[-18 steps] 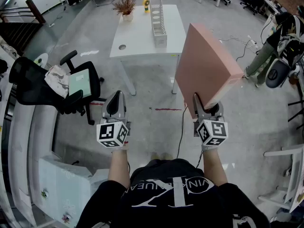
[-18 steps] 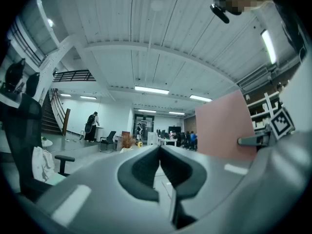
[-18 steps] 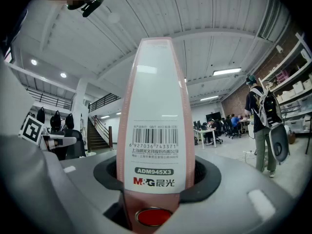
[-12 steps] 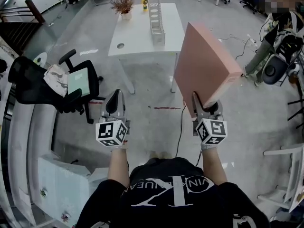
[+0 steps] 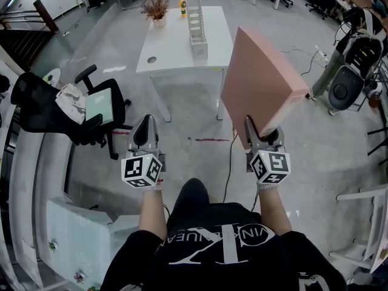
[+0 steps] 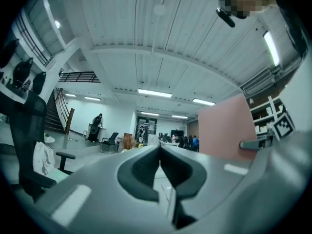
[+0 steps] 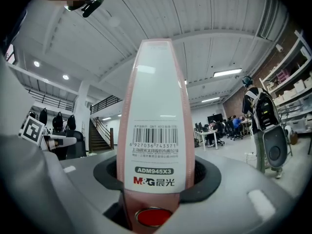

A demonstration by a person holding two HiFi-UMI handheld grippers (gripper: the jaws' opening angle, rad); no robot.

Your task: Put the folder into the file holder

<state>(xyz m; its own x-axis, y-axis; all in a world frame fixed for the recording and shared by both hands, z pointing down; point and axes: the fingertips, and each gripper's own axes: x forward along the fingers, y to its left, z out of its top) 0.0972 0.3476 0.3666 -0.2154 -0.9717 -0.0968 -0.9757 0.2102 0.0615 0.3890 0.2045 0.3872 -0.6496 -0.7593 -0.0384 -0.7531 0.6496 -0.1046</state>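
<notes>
Floor [image 5: 194, 156]: bare concrete between the person and the table, crossed by one thin cable [image 5: 229, 168]; open room ahead for an approach. Table [image 5: 176, 47]: white, far and centre, its near edge well apart from both grippers; top mostly bare. Chair [image 5: 57, 111]: black, at the left, clear of the path. Folder [image 5: 262, 86]: pink box type, carried in the air at the right, over the floor and not yet over the table; it stands up from the jaws with its broad face turned left and its long axis rising far and away from the hand. File holder [image 5: 197, 26]: white mesh, on the far right part of the table, long axis running near to far, slots open upward; it lies far and left of the folder, well apart. Judgement: the folder must travel far and left, clear the table's near edge, then be turned in line with a slot. Right gripper [image 5: 259, 133]: the nearer one for the job, jaws clamped on the folder's labelled spine at its lower end. Left gripper [image 5: 145, 126]: jaws pressed together with nothing between them, held over the floor, free to steady the holder.
</notes>
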